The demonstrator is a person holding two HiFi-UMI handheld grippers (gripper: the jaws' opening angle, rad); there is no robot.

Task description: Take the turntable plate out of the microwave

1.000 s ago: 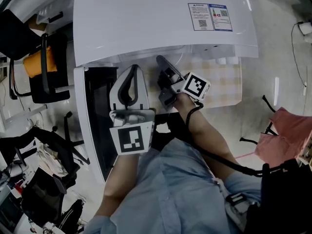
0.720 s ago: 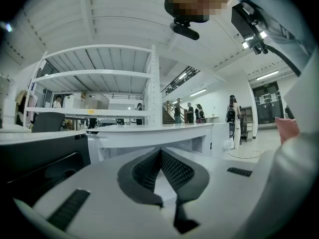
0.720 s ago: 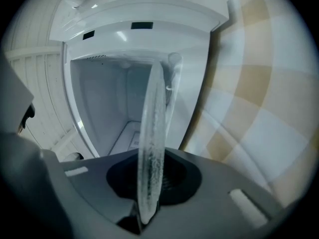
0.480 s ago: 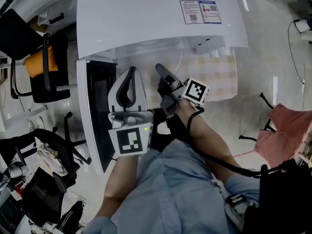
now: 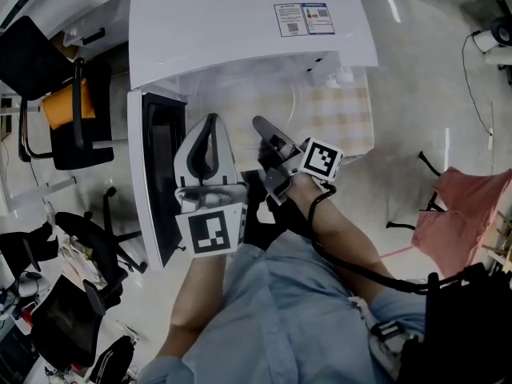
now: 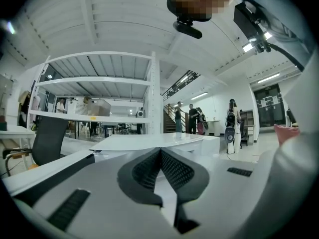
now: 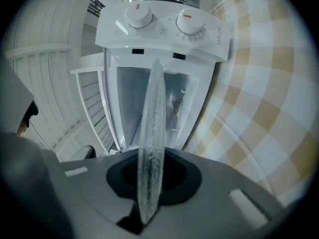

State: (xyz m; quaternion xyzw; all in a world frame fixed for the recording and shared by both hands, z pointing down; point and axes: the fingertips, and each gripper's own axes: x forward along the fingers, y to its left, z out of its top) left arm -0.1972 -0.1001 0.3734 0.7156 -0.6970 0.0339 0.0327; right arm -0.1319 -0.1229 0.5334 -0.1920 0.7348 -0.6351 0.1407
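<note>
Glass turntable plate [image 7: 153, 108] stands edge-on between the jaws of the right claw [image 7: 152, 171], which pinches its near rim; the jaws have just been closing, with the plate between them. In the right gripper view the plate rises as a thin, frosted vertical band in front of the white microwave [image 7: 164, 39], whose two round knobs [image 7: 138, 15] sit above the open cavity [image 7: 129, 98]; whether the plate's far rim is fully clear of the opening cannot be told. Beside the microwave lies a checked cloth [image 7: 259, 108] in pale yellow and white.

From the head view the right claw [image 5: 258, 122] points level toward the microwave [image 5: 240, 22], just out from its front and over the checked cloth [image 5: 344, 118]; the glass itself is nearly invisible there. The microwave door [image 5: 160, 174] hangs open at the left, its dark window facing up. The left claw [image 5: 210, 118] is just beside the right one, between it and the door; in its own view the left claw [image 6: 160, 151] has its ribbed pads [image 6: 177, 171] pressed together at the tips with nothing between them. A printed label [image 5: 304, 18] sits on the microwave's top; a black chair [image 5: 72, 110] stands on the floor at the left.
</note>
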